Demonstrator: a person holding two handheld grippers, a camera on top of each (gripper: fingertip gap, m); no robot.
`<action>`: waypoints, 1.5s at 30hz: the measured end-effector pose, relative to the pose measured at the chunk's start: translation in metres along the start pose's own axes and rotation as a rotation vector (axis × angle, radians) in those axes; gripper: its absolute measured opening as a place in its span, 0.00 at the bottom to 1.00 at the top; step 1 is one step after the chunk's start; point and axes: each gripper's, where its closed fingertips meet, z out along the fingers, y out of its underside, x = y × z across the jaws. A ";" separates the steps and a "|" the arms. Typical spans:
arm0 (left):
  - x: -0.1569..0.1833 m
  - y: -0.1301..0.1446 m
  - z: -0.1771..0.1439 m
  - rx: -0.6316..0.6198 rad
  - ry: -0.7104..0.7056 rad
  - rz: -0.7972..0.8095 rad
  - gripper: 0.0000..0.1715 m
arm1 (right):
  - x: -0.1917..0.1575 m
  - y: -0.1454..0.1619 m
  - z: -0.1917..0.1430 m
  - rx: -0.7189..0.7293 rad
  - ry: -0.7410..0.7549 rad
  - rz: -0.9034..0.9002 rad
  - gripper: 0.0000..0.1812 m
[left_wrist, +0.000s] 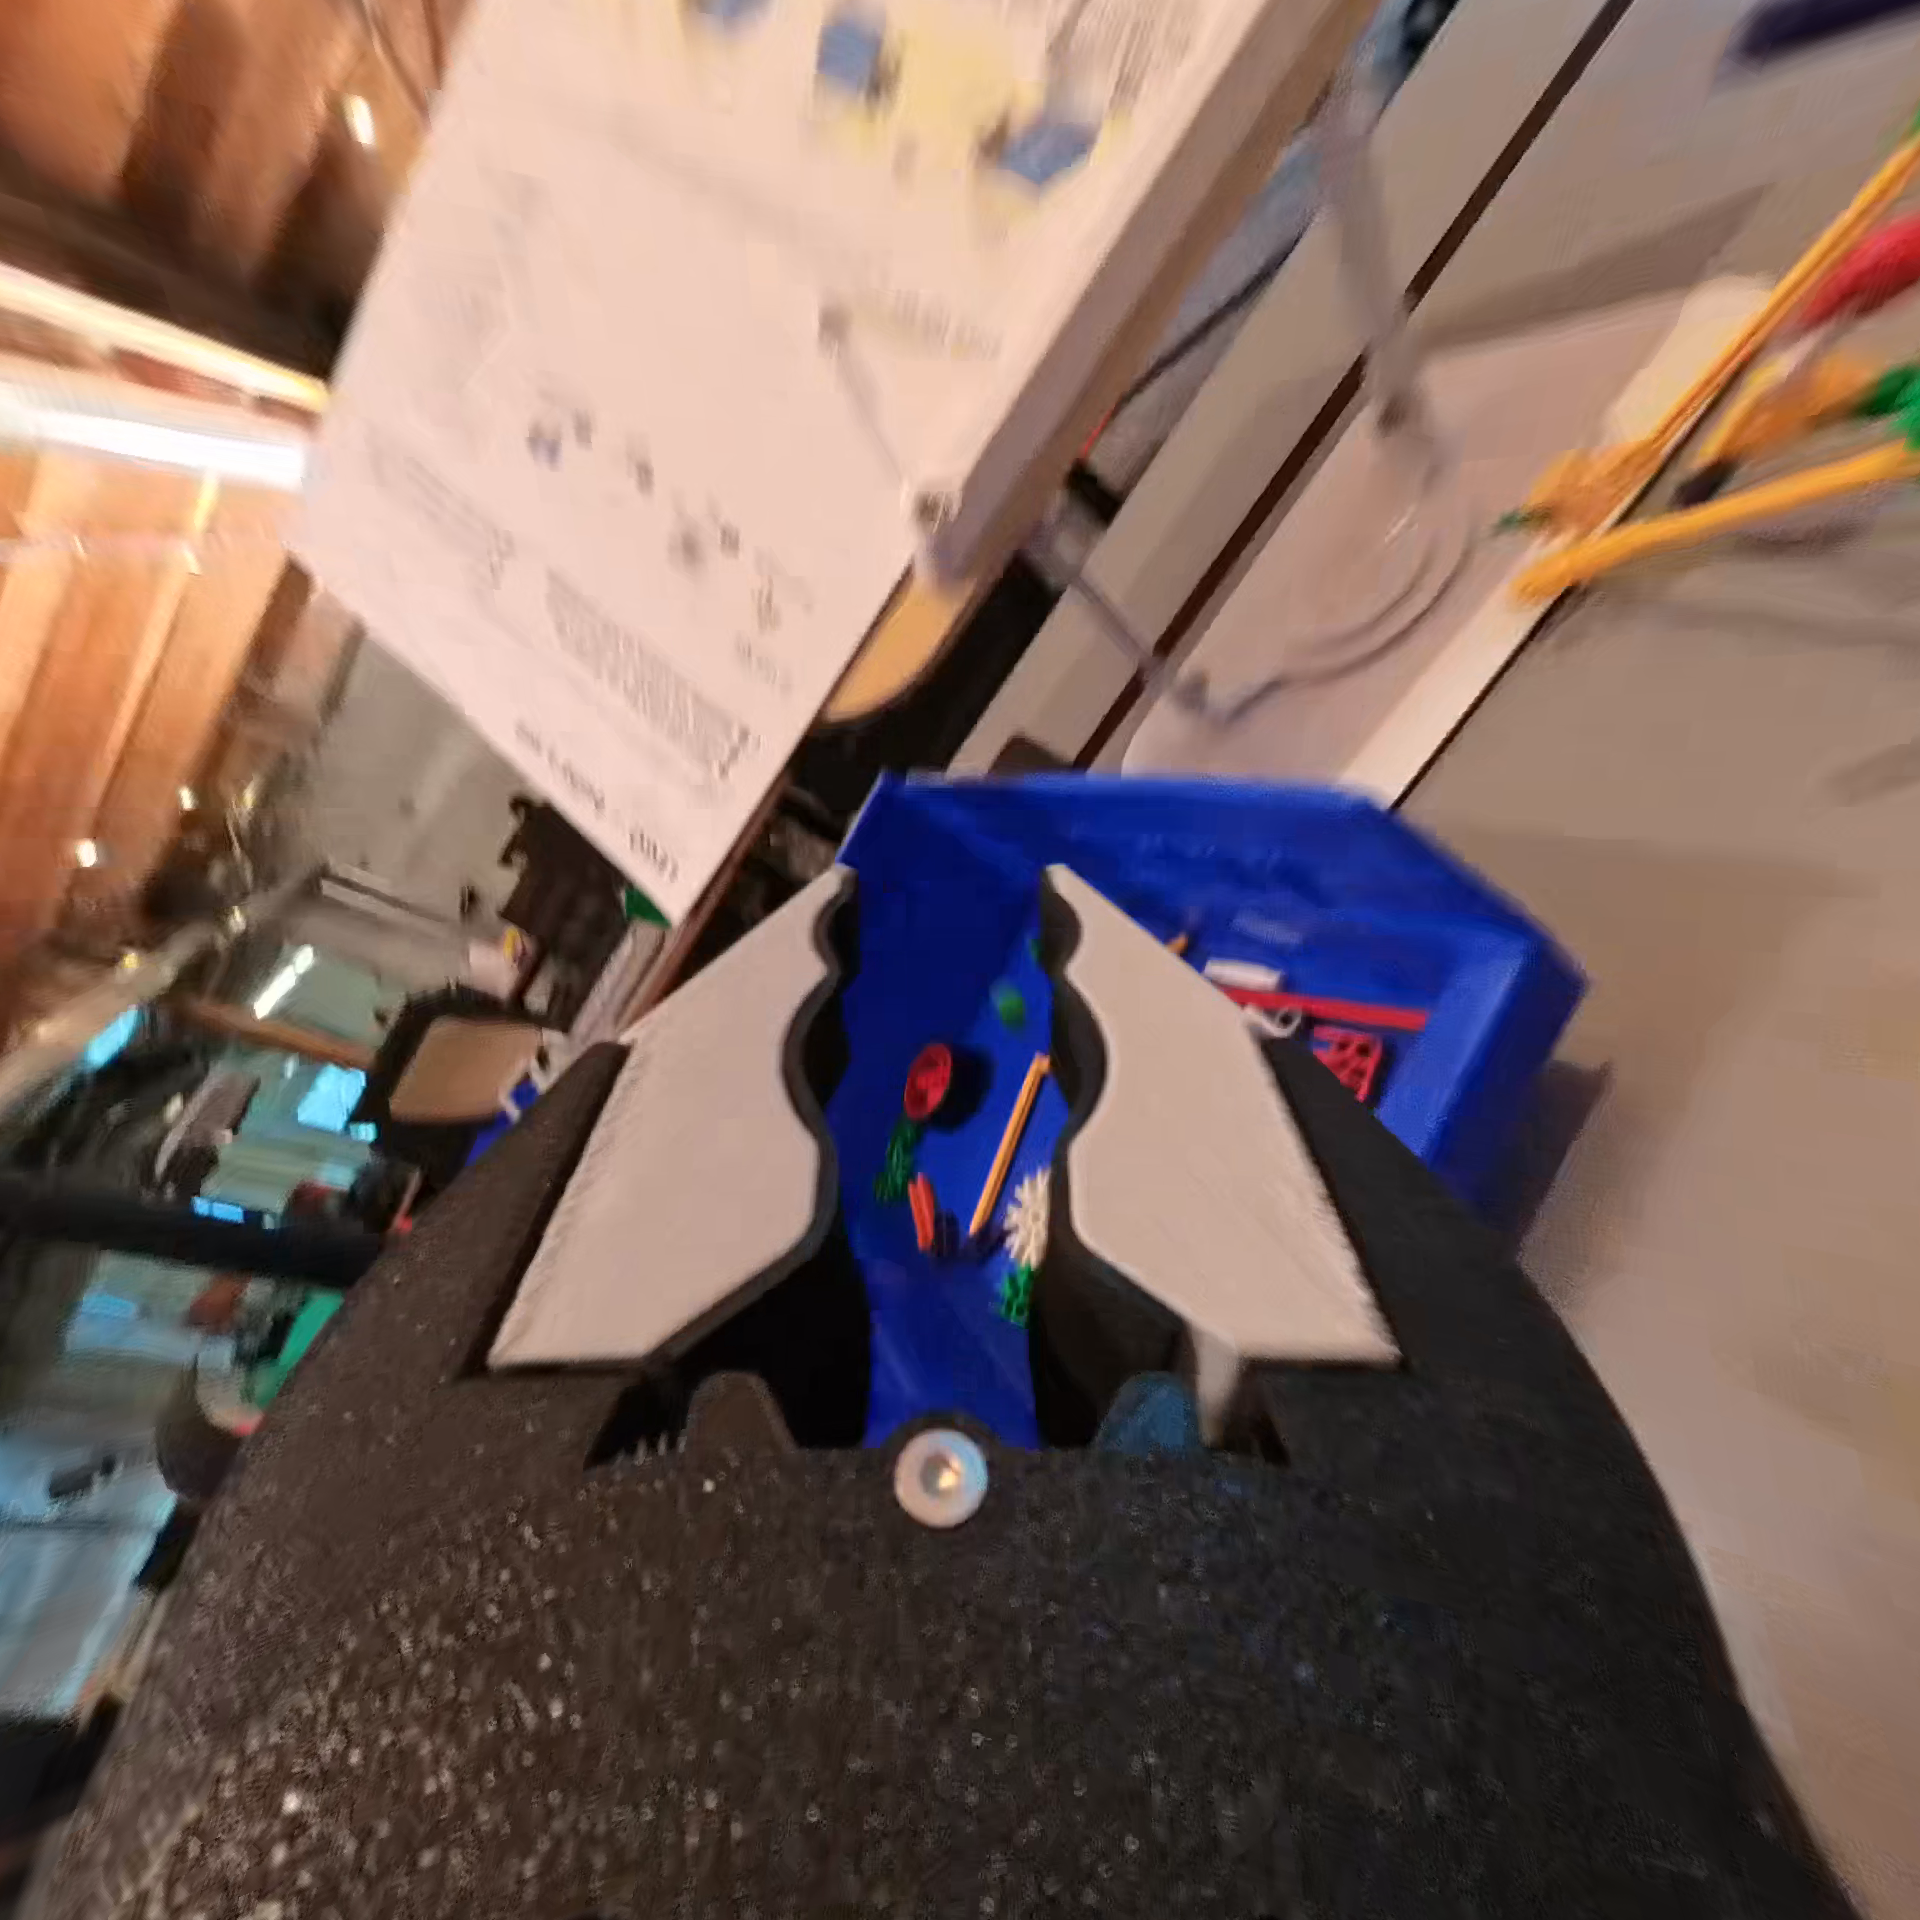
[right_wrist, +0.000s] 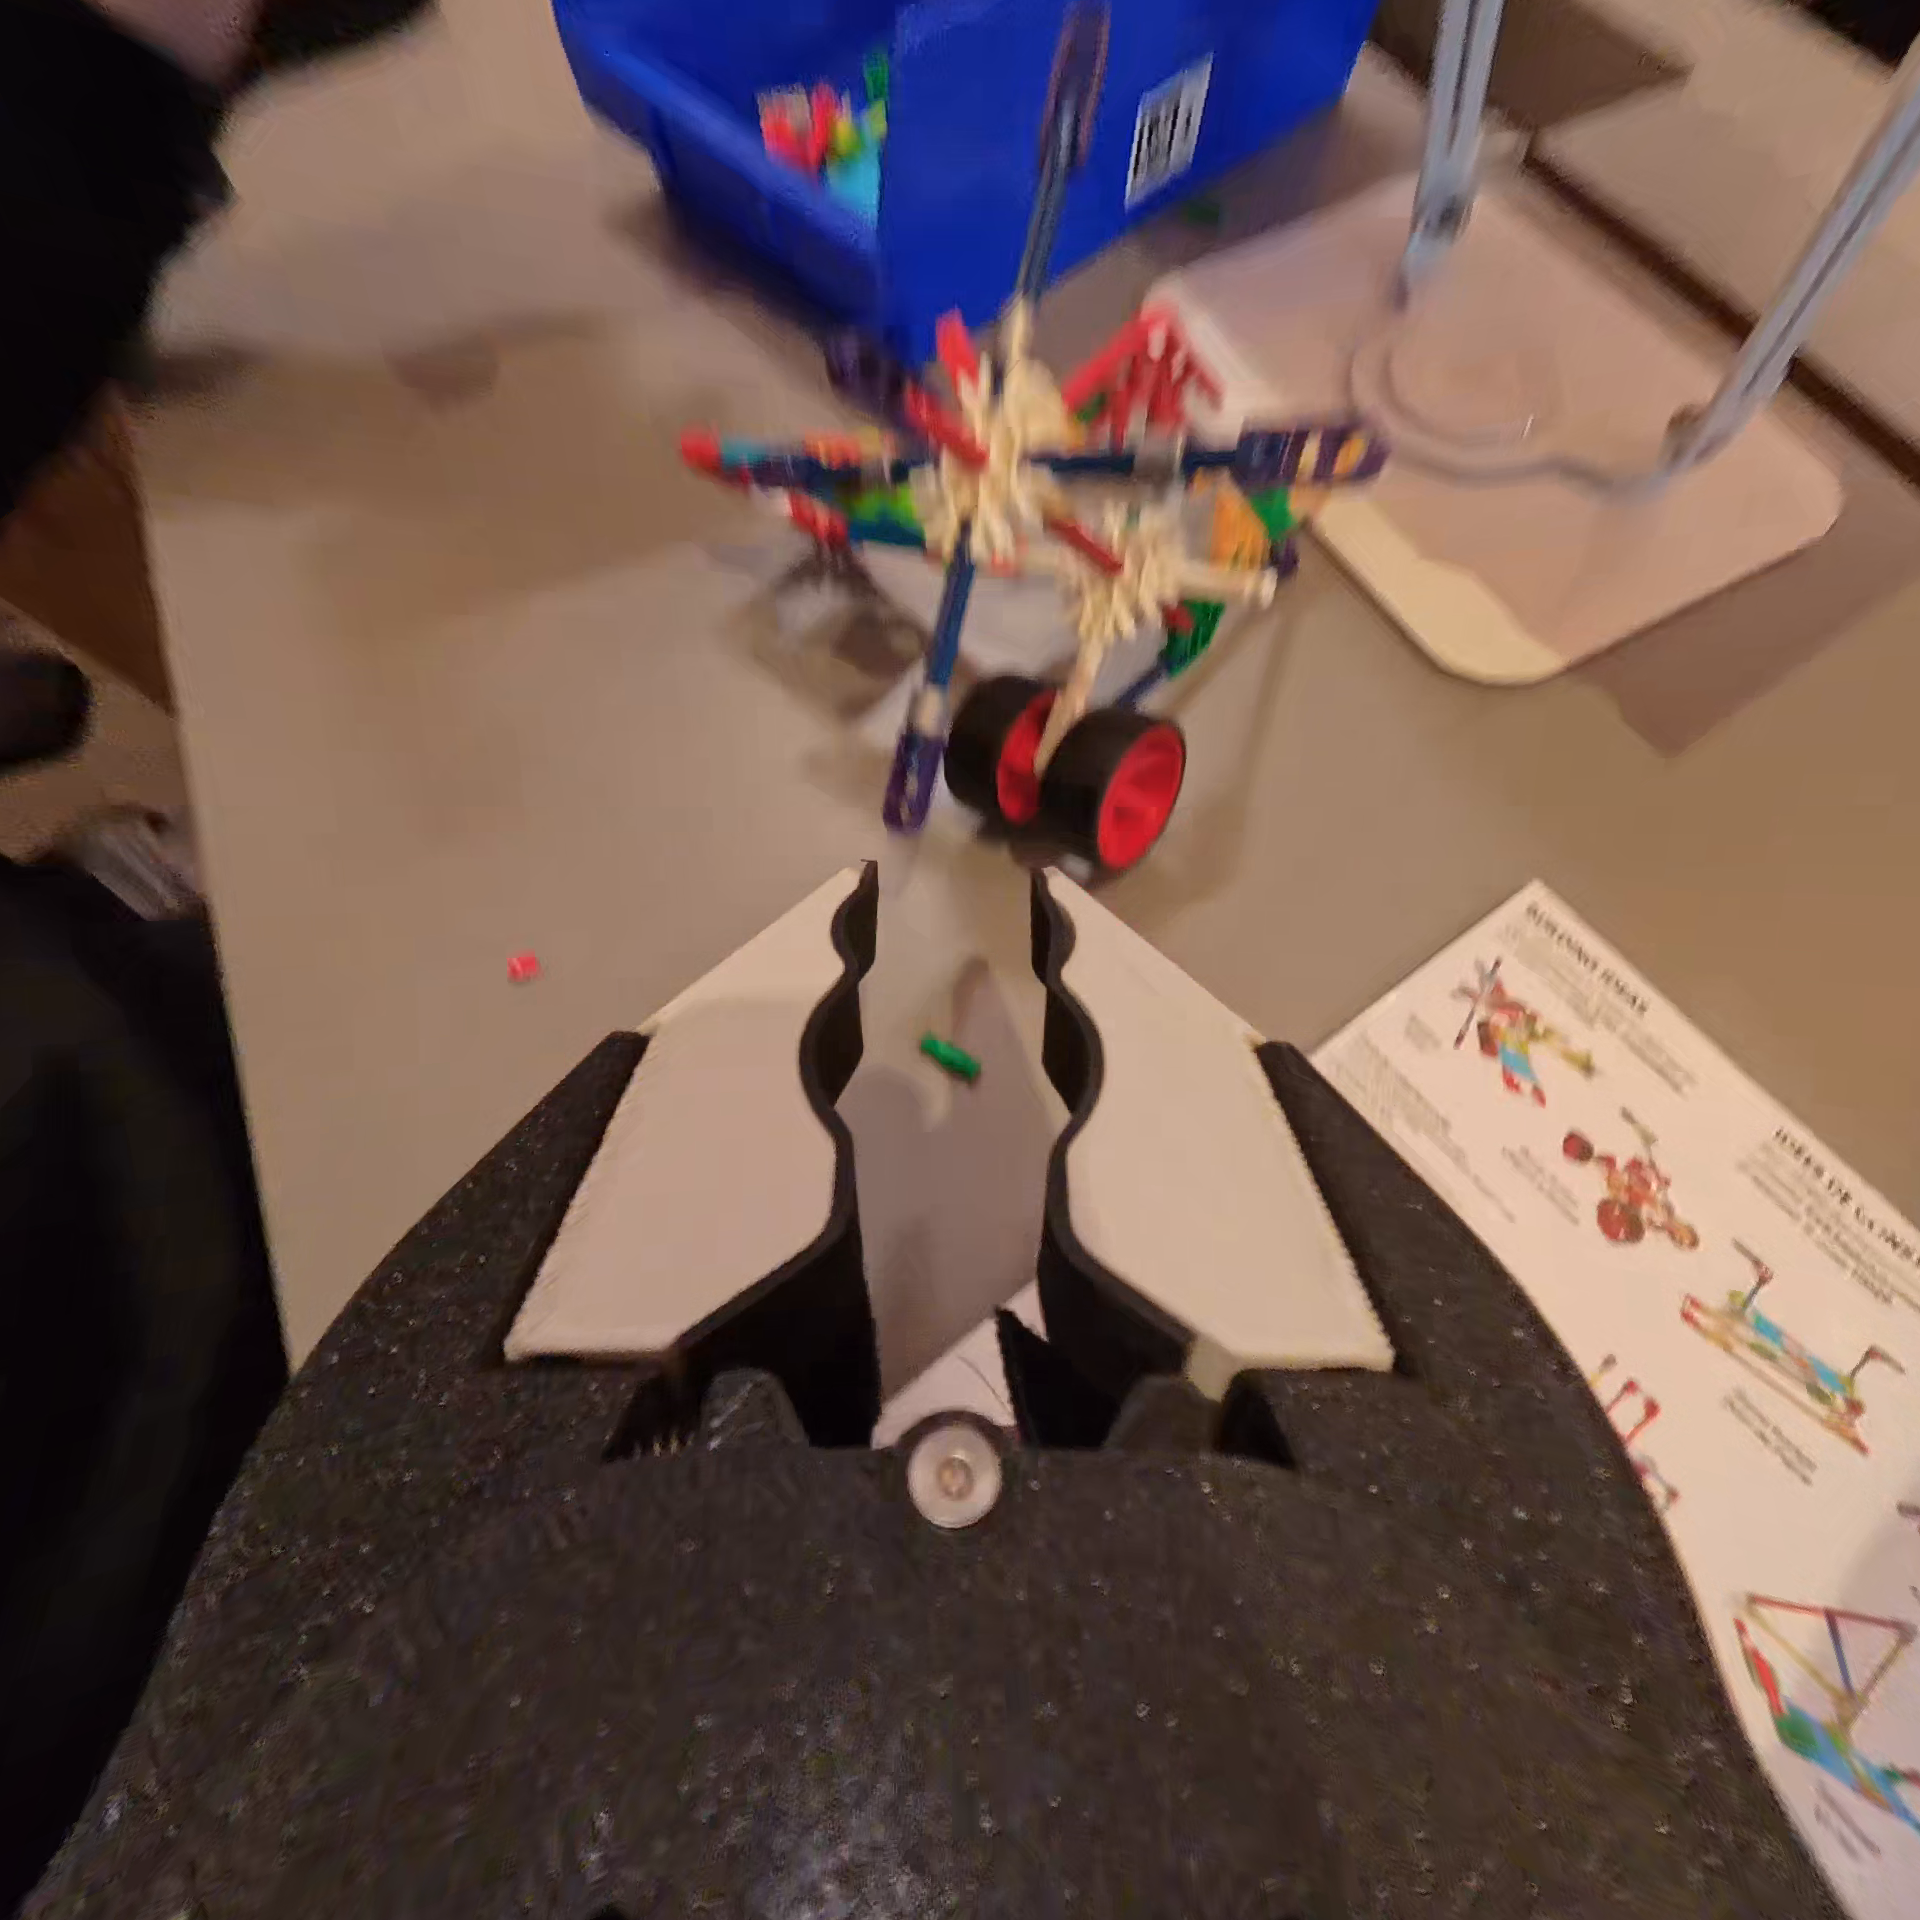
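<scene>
- Left wrist view: left claw (left_wrist: 948, 883) gapes apart, empty, above the blue bin (left_wrist: 1299, 883) of loose toy parts (left_wrist: 1003, 1143).
- Right wrist view: right claw (right_wrist: 954, 883) apart, empty, over the worktop (right_wrist: 416, 675); toy model (right_wrist: 1023, 540) at 12 o'clock, green piece (right_wrist: 948, 1058) between the fingers, leaflet (right_wrist: 1662, 1299) at 3 o'clock.

**Two wrist cameras, one shared blue bin**

The left wrist view, tilted and blurred, looks close into the blue bin (left_wrist: 1351, 883). The right wrist view looks down the bench (right_wrist: 416, 623); the bin (right_wrist: 987, 156) far off seems the same one.
</scene>
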 end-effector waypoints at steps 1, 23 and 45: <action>-0.003 0.013 0.004 -0.034 0.006 -0.016 0.23 | 0.002 0.014 0.006 -0.052 0.014 -0.019 0.15; 0.222 -0.156 -0.091 0.460 0.472 0.299 0.22 | -0.062 0.004 0.010 0.058 -0.293 -0.012 0.02; 0.042 0.010 0.004 -0.091 0.131 0.061 0.07 | -0.061 0.054 0.016 -0.152 -0.139 -0.190 0.11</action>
